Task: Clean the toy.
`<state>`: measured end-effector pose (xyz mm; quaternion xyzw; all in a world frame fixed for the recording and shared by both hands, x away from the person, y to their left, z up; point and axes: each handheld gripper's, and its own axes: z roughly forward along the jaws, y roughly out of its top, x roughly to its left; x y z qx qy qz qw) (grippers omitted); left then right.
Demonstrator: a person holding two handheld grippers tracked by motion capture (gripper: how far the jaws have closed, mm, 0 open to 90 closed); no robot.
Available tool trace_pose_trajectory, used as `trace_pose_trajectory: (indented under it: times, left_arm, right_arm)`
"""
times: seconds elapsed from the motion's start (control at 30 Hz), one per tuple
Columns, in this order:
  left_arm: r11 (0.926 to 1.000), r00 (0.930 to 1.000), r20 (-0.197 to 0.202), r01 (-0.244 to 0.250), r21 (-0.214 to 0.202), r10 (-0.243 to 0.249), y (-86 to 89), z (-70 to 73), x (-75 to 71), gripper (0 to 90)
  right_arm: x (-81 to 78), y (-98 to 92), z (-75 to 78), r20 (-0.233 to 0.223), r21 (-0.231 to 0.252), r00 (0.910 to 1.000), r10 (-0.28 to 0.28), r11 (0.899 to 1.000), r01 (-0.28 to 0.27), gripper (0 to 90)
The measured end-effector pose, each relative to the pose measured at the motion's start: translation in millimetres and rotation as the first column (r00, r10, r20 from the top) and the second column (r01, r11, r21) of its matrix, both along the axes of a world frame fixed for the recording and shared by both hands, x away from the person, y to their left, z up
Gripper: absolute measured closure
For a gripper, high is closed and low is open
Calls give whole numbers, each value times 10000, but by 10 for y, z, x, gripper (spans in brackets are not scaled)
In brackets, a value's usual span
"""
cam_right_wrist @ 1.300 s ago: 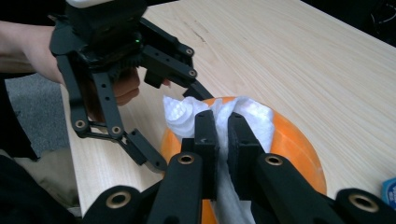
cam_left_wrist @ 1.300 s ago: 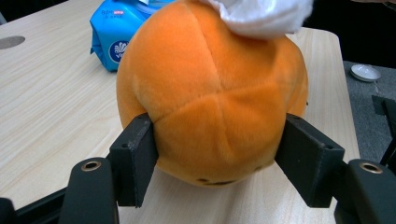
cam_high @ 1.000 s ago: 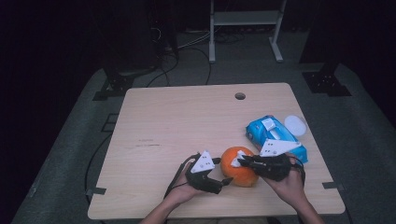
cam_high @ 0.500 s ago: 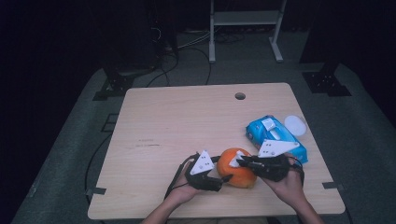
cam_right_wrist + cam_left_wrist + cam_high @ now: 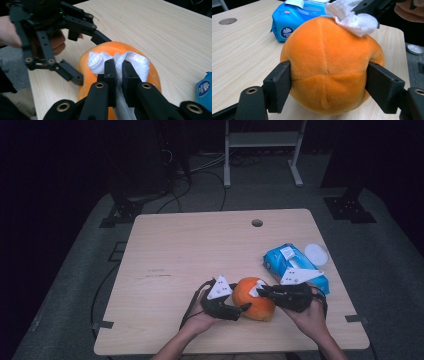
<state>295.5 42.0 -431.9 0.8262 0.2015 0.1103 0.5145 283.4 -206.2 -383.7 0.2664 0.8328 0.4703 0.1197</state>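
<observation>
Left gripper view, orange plush ball (image 5: 329, 67) squeezed between left gripper (image 5: 329, 85) fingers (image 5: 278, 85)

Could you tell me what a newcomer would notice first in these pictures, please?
Most striking is the orange plush ball at the table's near edge, with the left gripper's jaws pressed against its two sides. On top of it, the right gripper pinches a white wipe against the plush. Just behind lies a blue wipes pack, near the right edge.
</observation>
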Motion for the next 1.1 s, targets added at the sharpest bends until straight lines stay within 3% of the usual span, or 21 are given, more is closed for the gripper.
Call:
trace_pose_trajectory:
  times: [0.1, 0.13, 0.23, 0.27, 0.3, 0.47, 0.53, 0.57, 0.63, 0.73, 0.83, 0.87, 0.9, 0.93, 1.0, 1.1]
  left_arm:
    - [10000, 10000, -17, 53, 16, -53, -7, 2, -6, 258]
    - [9996, 9996, 158, 239, 163, -242, -18, 2, -24, 258]
    - [9993, 9991, 321, 285, 251, -293, -32, -9, -52, 259]
    - [9994, 9992, 278, 273, 223, -279, -11, -16, -50, 259]
    - [9994, 9992, 278, 273, 223, -279, -11, -16, -50, 259]
    - [9988, 9987, 256, 446, 215, -452, 15, -48, -30, 245]
    - [9983, 9986, 164, 506, 298, -511, 4, -50, -20, 225]
    - [9981, 9986, 72, 526, 314, -528, 0, -30, -22, 169]
    - [9988, 9984, -271, 492, -78, -494, -7, 1, -26, 128]
    - [9991, 9985, -329, 433, -15, -433, -19, 12, -30, 147]
    - [9994, 9993, -135, 344, 99, -343, -27, 0, -49, 207]
    - [9984, 9986, 194, 491, 282, -497, -42, 2, -76, 212]
    - [9984, 9986, 194, 491, 282, -497, -42, 2, -76, 214]
    - [9963, 9958, 583, 678, 528, -708, -58, 5, -117, 215]
    - [9950, 9934, 791, 780, 621, -828, -56, 2, -128, 217]
    - [9948, 9933, 763, 827, 588, -871, -42, -5, -119, 226]
  right_arm:
    - [-54, 41, 21, 78, 5, 9997, 248, 9997, -248, 836]
    - [-117, 144, 41, 216, -107, 9970, 743, 9972, -740, 836]
    - [-158, 245, 55, 462, -400, 9942, 971, 9946, -953, 836]
    - [-159, 279, 81, 742, -678, 9933, 881, 9942, -832, 837]
    - [-133, 251, 90, 737, -570, 9940, 804, 9955, -762, 836]
    - [-7, -13, 49, 416, -274, 9989, -201, 9994, 212, 833]
    - [7, -48, 24, 290, -175, 9992, -267, 9995, 272, 833]
    - [14, -61, -15, 221, -160, 9994, -256, 9995, 260, 834]
    - [4, -33, -20, 245, -236, 9995, -218, 9995, 224, 834]
    - [-2, 5, -18, 217, -275, 9998, -39, 9996, 45, 835]
    - [-61, 90, 4, 279, -373, 9995, 124, 9992, -114, 836]
    - [-122, 179, 29, 470, -480, 9981, 401, 9981, -379, 835]
    - [-122, 179, 29, 470, -480, 9981, 401, 9981, -379, 835]
    - [-159, 273, 48, 582, -403, 9955, 750, 9965, -727, 835]
    - [-175, 311, 63, 753, -570, 9942, 772, 9957, -730, 836]
    - [-148, 276, 82, 748, -431, 9952, 637, 9972, -606, 837]
